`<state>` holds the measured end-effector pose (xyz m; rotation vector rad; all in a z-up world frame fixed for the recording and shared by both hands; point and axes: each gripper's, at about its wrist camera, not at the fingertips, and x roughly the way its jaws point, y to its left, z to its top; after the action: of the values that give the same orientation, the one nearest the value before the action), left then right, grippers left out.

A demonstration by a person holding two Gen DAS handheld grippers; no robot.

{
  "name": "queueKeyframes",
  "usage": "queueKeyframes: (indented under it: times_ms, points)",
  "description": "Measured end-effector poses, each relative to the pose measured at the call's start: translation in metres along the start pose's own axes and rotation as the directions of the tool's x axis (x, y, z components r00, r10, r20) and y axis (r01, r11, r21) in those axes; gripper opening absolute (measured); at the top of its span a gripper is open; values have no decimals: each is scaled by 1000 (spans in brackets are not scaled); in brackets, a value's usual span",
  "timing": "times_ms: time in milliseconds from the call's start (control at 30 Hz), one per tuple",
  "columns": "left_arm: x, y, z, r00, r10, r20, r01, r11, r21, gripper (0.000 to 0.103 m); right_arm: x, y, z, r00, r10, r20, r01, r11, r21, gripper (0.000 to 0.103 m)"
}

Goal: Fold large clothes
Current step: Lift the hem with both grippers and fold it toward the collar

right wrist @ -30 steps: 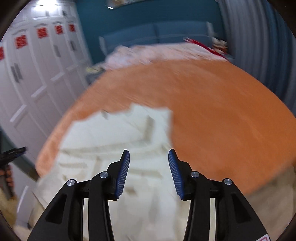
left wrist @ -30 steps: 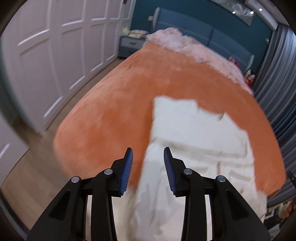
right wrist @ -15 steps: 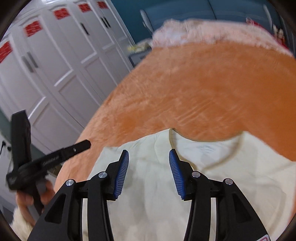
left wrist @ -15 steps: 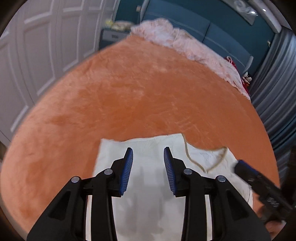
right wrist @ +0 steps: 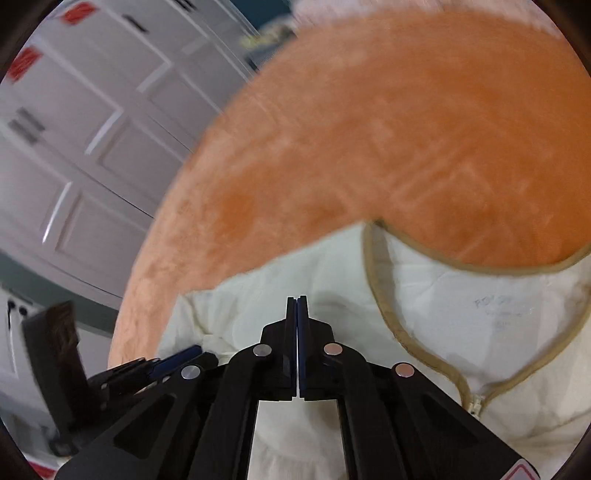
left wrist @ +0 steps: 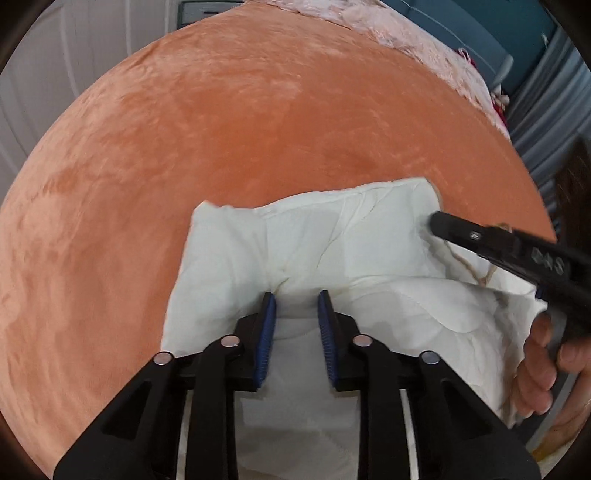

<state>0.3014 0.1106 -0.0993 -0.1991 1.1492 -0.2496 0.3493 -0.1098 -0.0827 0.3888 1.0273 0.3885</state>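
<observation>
A cream garment (left wrist: 332, 240) with a tan-trimmed neckline (right wrist: 373, 273) and zip lies on the orange bedspread (left wrist: 258, 129). My left gripper (left wrist: 296, 295) points down onto its upper left part. Its jaws are closing, with a small pucker of cloth between the tips and a gap still showing. My right gripper (right wrist: 297, 300) is shut, its pads meeting on the cloth just left of the neckline. In the left wrist view the right gripper (left wrist: 436, 223) pins the garment's top right corner, where wrinkles gather, and a hand (left wrist: 535, 354) holds it.
White wardrobe doors (right wrist: 92, 129) stand along the bed's left side, past the bedspread's rounded edge. A pink blanket (left wrist: 406, 33) lies at the head of the bed. Grey curtains (left wrist: 546, 122) hang on the right.
Both grippers have dropped forward onto the garment's collar end. The right gripper's jaws went from wide apart to shut. The left jaws have narrowed, and the cloth's top edge has bunched.
</observation>
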Motion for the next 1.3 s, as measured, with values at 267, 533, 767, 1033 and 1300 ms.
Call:
queueKeyframes:
  times_ms: [267,533,767,1033,1300]
  points:
    - [-26,-8,44,995,-16,97,21,998,-51,20,0,-17,19,994,-100,36,99,994,44,33]
    - [28,-5,29,998,49,30,-46,997,-69,19,24,-20,3,996,-88,-28,88,996,-8,3]
    - [33,-6,19,994,83,77,-79,996,-43,12,18,-28,-10,988,-153,26,153,988,-17,1]
    - [39,-14,11,977,150,154,-155,988,23,11,41,-40,-21,988,-156,13,156,988,20,0]
    - [33,-22,10,963,200,183,-213,976,54,11,-11,-54,-27,987,-122,102,114,990,87,18]
